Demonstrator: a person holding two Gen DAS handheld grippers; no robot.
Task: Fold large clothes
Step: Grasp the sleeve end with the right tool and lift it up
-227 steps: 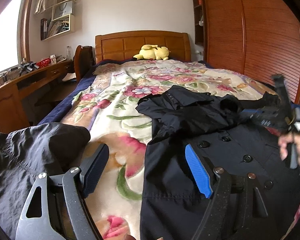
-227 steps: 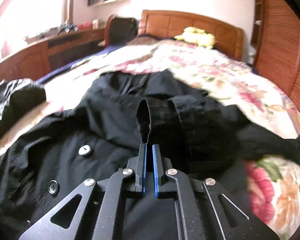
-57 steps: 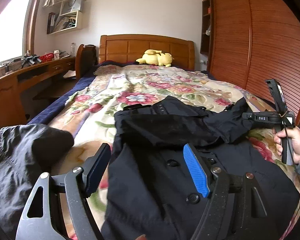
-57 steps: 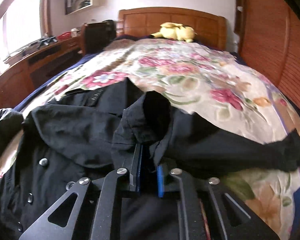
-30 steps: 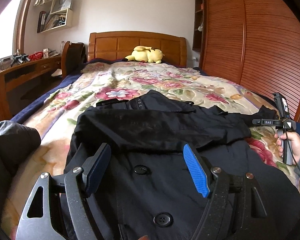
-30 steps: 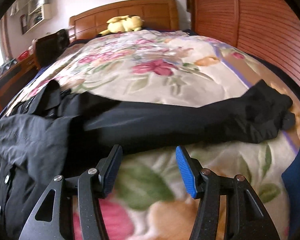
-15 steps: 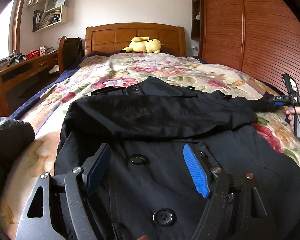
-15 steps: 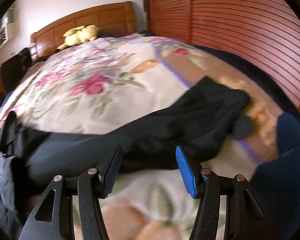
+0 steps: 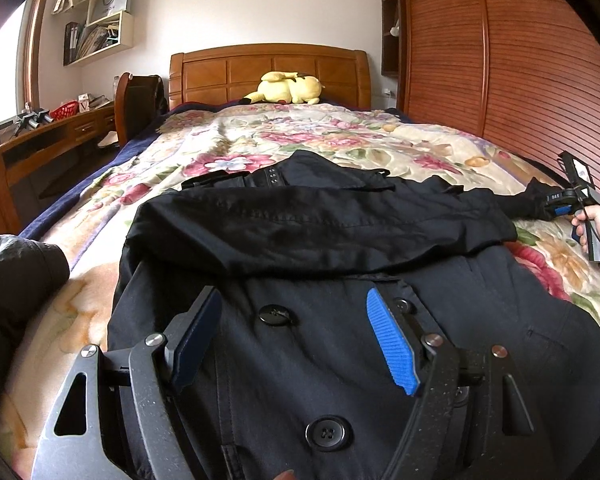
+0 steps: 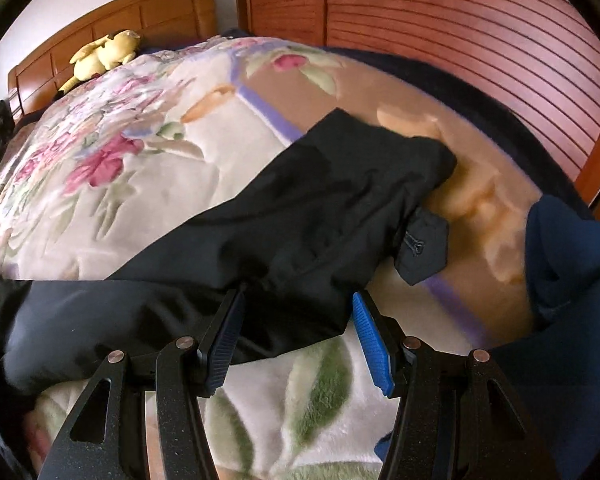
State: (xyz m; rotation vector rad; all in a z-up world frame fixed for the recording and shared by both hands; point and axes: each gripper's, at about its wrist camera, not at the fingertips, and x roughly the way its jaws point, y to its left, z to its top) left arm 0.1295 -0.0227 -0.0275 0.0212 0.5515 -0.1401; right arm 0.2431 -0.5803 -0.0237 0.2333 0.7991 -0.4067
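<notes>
Left tongs: jaws spread wide, nothing between the pads; they hang just above the front of the black coat, over its rows of buttons, touching nothing that shows.
Right tongs: jaws parted about halfway, gripping nothing; the lower edge of the coat's right sleeve lies just ahead of the tips, whether the left pad brushes it cannot be told.
Right hand: seen from the left wrist view at the bed's right edge, holding the right tongs' handle beside the sleeve's end.
Coat, place: flat on the floral blanket, buttons up, collar toward the headboard.
Coat, sleeves: the left sleeve is folded across the chest; the right sleeve stretches straight out sideways to the blanket's edge.
Coat, look: black, double-breasted, lightly creased; a small buttoned cuff tab sticks out near the sleeve's end.
Other garment: a dark grey heap left of the coat.
Far end: a yellow plush toy at the headboard.
</notes>
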